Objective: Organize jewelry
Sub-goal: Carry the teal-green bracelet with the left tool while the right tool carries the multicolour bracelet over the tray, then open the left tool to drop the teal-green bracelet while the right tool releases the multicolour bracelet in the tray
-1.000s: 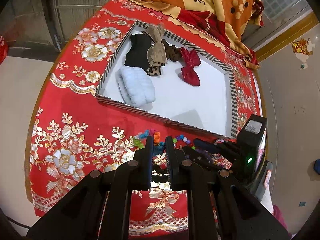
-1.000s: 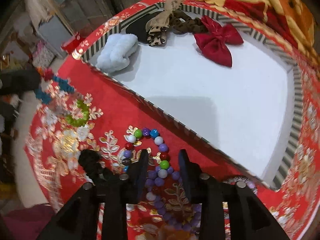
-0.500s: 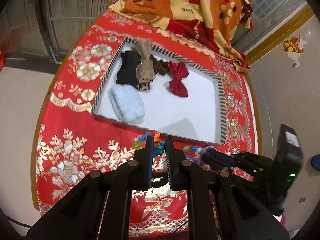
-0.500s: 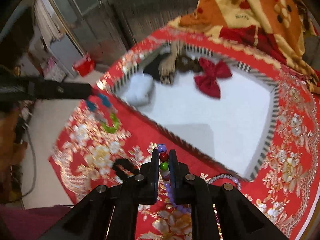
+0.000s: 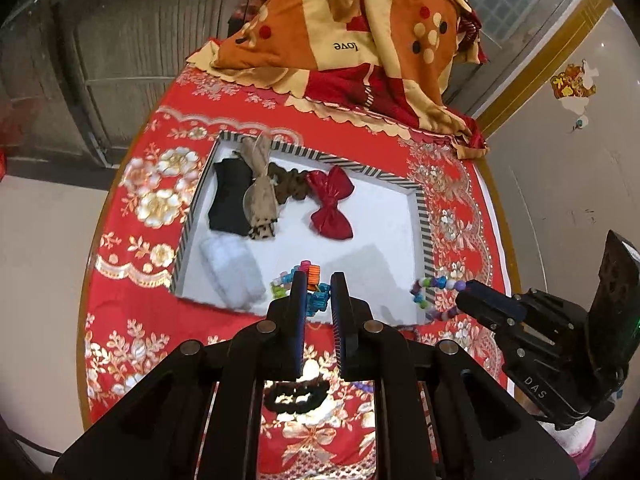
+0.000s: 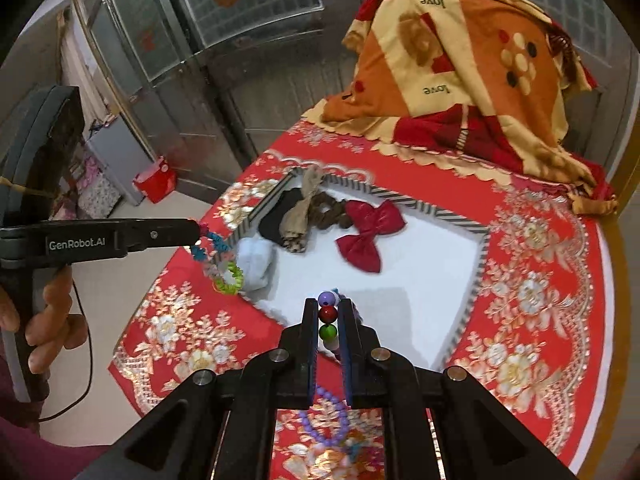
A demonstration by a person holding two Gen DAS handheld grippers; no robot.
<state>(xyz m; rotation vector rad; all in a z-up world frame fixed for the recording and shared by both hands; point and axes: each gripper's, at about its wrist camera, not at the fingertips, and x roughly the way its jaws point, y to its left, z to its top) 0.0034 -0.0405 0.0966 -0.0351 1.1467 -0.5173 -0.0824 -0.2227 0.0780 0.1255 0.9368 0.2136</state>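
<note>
Left wrist view: the striped-rim tray lies mid-frame on the red floral tablecloth. Inside it, along the upper left, sit a black fabric piece, a tan fabric bow, a dark brown scrunchie and a red bow; a white fluffy scrunchie lies at the lower left corner. The rest of the white floor is bare. The left gripper at lower centre has its fingers nearly together, pinching a multicoloured block bracelet that sticks up in front of the tray's near edge. At the right edge the right gripper comes in, a round-bead bracelet dangling from its tip just beside the tray's lower right corner. Only this view shows a black scrunchie on the cloth, low in the frame behind the fingers.

Right wrist view: the same tray with the same five items sits mid-frame. The right gripper is clamped tight on the round-bead bracelet: purple, red and green beads are stacked between the fingers, and the purple loop hangs below. At the left, a person's hand holds the left gripper, the block bracelet swinging from its tip above the tray's left corner. This view alone shows that hand, a red box on the floor and a patterned blanket piled upper right.
</note>
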